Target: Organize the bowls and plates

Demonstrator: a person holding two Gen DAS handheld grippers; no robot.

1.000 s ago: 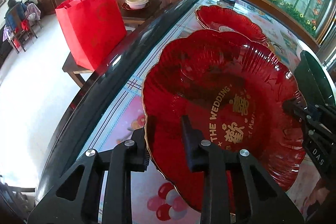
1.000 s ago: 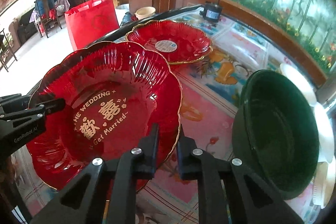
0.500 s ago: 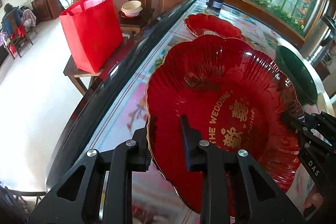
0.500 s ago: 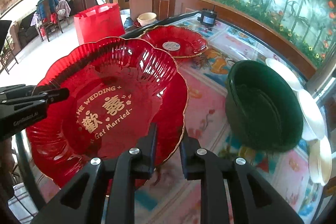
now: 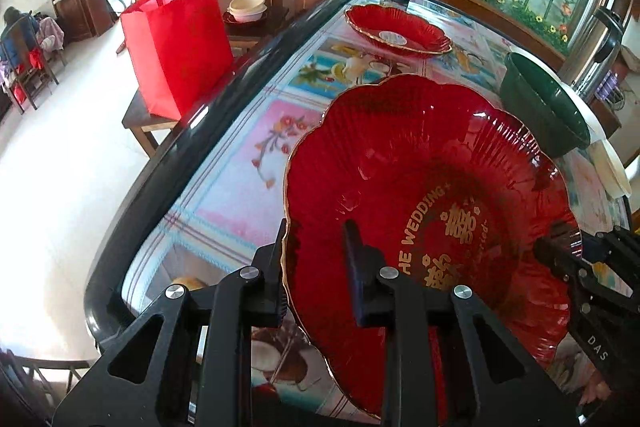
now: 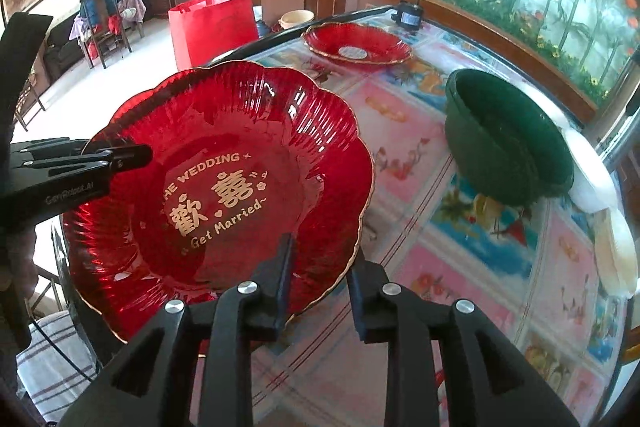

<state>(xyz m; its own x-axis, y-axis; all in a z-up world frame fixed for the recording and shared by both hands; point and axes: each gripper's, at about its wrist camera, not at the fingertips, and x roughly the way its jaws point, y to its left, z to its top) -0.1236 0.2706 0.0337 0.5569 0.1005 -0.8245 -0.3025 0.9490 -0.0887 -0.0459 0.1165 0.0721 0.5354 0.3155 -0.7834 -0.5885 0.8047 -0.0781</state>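
As right tongs (image 6: pixel 320 263) opened, plate (image 6: pixel 224 183) farther along

Black angular left tool (image 5: pixel 316 267), silver screws, right tool (image 6: pixel 320 275) alike, white lettering on sides

Left wrist view looking steeply down along own fingers, close over red plate (image 5: pixel 420 187) from its left rim. Right wrist view facing same plate from opposite rim. Both sharing plate, table (image 6: pixel 460 227), green bowl (image 6: pixel 504 143).
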